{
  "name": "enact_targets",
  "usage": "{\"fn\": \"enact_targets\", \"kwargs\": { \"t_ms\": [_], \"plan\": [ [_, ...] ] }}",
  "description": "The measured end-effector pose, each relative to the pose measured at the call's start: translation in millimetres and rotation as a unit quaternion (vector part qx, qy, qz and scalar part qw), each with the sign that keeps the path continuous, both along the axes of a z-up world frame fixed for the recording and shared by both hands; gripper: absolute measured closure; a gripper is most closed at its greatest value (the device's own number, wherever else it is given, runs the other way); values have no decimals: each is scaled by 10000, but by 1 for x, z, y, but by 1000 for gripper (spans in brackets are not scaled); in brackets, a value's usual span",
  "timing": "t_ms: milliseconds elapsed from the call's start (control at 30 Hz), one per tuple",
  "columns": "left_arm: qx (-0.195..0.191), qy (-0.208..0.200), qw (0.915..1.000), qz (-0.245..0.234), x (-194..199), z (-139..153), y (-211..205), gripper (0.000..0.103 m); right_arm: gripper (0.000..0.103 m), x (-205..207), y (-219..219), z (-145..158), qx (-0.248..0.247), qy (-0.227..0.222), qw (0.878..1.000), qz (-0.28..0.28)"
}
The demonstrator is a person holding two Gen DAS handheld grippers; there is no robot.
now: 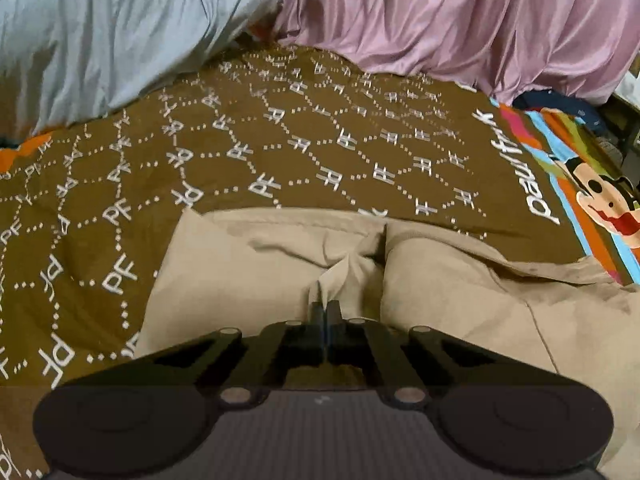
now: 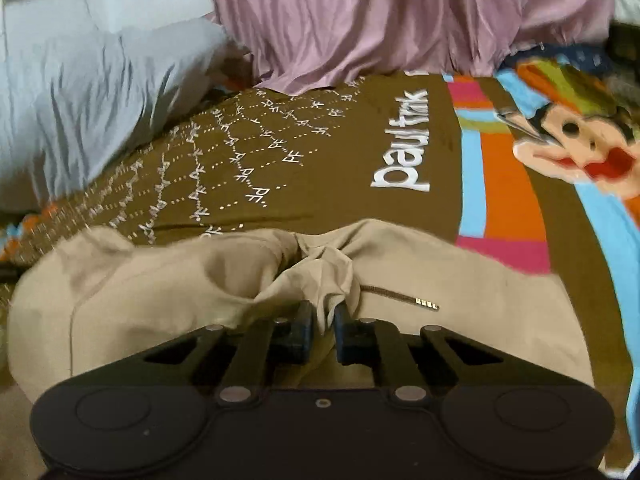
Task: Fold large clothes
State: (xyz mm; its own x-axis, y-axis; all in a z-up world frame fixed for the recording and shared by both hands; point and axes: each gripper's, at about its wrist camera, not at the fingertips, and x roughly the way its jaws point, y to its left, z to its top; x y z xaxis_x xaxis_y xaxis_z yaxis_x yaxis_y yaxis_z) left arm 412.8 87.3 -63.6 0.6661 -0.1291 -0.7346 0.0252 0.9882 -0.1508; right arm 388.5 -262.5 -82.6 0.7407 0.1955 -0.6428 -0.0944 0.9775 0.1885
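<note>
Left wrist view: the left gripper (image 1: pixel 325 305) is pressed together on a thin pinch of the garment (image 1: pixel 240 264), a tan piece lying on the bed (image 1: pixel 280 152), toward its near edge, with the brown patterned cover stretching away behind it. Only a small peak of cloth sits between the fingertips. That is the weak spot: a pinch this shallow could slide out once the cloth is lifted, and the fold would fall crooked. The garment's far edge lies fairly straight, though a crease runs down its middle, and dragging could deepen it.

Right wrist view: the right gripper (image 2: pixel 324 312) pinches a thicker bunch of the same garment (image 2: pixel 460 304), its fingers held slightly apart by the gathered cloth. The bunch seems to take in several layers, so a lift may carry more than the intended edge and wrinkle the fold. A zip (image 2: pixel 400 298) lies just beside the fingers and might catch. The grey pillow (image 2: pixel 80 92) and pink quilt (image 2: pixel 380 20) crowd the far edge of the bed, so a long throw could land on them.
</note>
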Motion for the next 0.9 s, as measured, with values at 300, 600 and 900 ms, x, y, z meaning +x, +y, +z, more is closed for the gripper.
{"fn": "enact_targets", "kwargs": {
  "t_ms": [300,600,900],
  "plan": [
    [-321,-688,9966,325,-65,43,28,39,60,-48,-11,41,-571,-647,9962,-89],
    [632,-266,9954,-671,-49,19,-56,45,57,-41,55,37,-931,-882,9855,1110],
    [846,43,9934,-771,-47,-20,-68,44,56,-27,67,-22,-1531,-594,9797,1151]
  ]
}}
